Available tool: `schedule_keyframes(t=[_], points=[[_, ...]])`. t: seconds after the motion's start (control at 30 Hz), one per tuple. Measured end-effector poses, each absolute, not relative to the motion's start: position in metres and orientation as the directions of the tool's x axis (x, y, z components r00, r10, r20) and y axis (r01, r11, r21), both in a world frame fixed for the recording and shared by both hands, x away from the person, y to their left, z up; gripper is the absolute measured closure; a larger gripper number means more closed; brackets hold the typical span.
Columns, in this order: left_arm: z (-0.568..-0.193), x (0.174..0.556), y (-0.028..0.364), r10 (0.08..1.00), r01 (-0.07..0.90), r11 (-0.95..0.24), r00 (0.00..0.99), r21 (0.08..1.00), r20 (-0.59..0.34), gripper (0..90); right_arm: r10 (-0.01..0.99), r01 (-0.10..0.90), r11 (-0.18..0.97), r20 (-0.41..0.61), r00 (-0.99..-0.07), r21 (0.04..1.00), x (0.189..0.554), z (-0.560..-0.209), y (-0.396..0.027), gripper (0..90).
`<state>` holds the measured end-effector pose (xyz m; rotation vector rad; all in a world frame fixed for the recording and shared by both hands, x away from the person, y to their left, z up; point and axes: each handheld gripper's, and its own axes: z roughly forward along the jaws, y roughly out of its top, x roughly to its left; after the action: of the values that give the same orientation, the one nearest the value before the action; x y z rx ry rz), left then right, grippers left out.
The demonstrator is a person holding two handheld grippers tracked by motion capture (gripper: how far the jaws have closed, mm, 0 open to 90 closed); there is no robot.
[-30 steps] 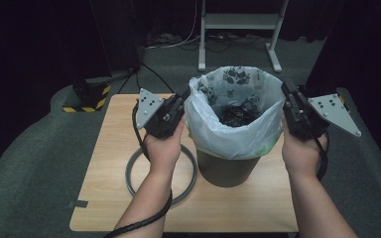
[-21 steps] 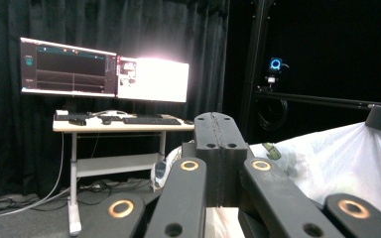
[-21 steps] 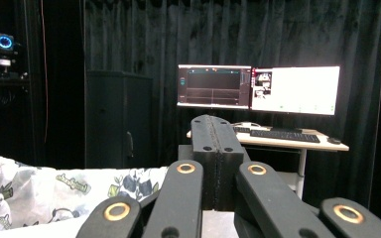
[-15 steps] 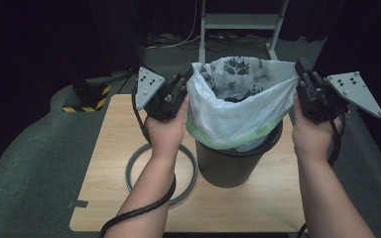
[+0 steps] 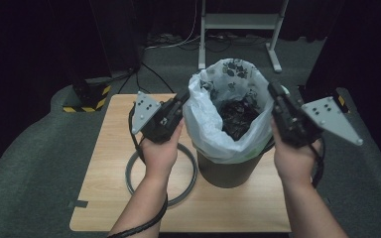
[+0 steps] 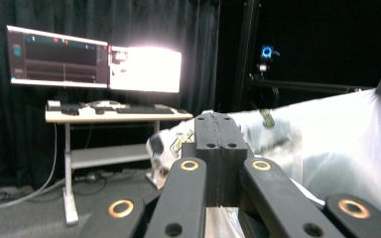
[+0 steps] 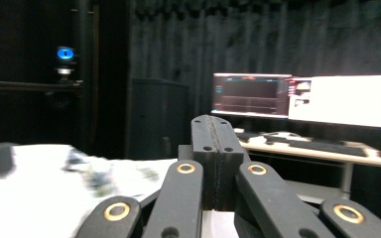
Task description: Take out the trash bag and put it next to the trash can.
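A white plastic bag point(image 5: 213, 129) with a printed rim lines a dark round bin point(image 5: 225, 171) on the wooden table point(image 5: 114, 129). Dark rubbish point(image 5: 238, 116) lies inside it. My left gripper point(image 5: 184, 95) is shut on the bag's left rim, and my right gripper point(image 5: 273, 89) is shut on its right rim. In the left gripper view the jaws of the left gripper point(image 6: 217, 119) meet flat, with the bag's film point(image 6: 347, 144) stretching off to the right. In the right gripper view the right gripper point(image 7: 213, 121) is likewise closed, and the bag point(image 7: 30, 183) spreads to the left.
A grey ring point(image 5: 131, 173) lies flat on the table left of the bin, under my left wrist. A white stand point(image 5: 238, 22) and cables are on the floor behind. A desk with lit monitors point(image 6: 94, 62) stands across the room.
Half a second ago both hands were higher in the picture and wider apart, stretching the bag's mouth. They have since come back down and inward, and the mouth is narrower.
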<state>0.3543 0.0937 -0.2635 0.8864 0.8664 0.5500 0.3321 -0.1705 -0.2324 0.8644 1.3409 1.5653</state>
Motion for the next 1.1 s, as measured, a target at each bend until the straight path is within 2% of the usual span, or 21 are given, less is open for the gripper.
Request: schedule_keyframes(t=[0.23, 0.27, 0.47, 0.83, 0.97, 1.1], points=[[-0.284, 0.346, 0.098, 0.724, -0.017, 0.515, 0.544, 0.857, -0.424, 90.0, 0.898, -0.187, 0.010, -0.091, -0.430, 0.982, 0.309, -0.249, -0.120, 90.0], [-0.286, 0.346, 0.099, 0.724, -0.010, 0.508, 0.546, 0.861, -0.421, 90.0, 0.883, -0.181, 0.023, -0.105, -0.457, 0.983, 0.305, -0.255, -0.103, 90.0], [-0.297, 0.344, 0.105, 0.711, 0.049, 0.492, 0.554, 0.869, -0.433, 89.9, 0.834, -0.144, 0.090, -0.154, -0.529, 0.985, 0.298, -0.280, -0.062, 90.0], [-0.296, 0.345, 0.111, 0.665, 0.105, 0.502, 0.587, 0.859, -0.461, 87.1, 0.796, -0.109, 0.161, -0.194, -0.573, 0.981, 0.297, -0.319, -0.037, 90.0], [-0.290, 0.345, 0.113, 0.663, 0.098, 0.508, 0.590, 0.856, -0.461, 78.3, 0.795, -0.108, 0.167, -0.199, -0.573, 0.980, 0.300, -0.326, -0.037, 90.0], [-0.281, 0.348, 0.121, 0.646, 0.095, 0.559, 0.572, 0.824, -0.504, 52.9, 0.793, -0.118, 0.164, -0.202, -0.574, 0.979, 0.299, -0.325, -0.038, 90.0]])
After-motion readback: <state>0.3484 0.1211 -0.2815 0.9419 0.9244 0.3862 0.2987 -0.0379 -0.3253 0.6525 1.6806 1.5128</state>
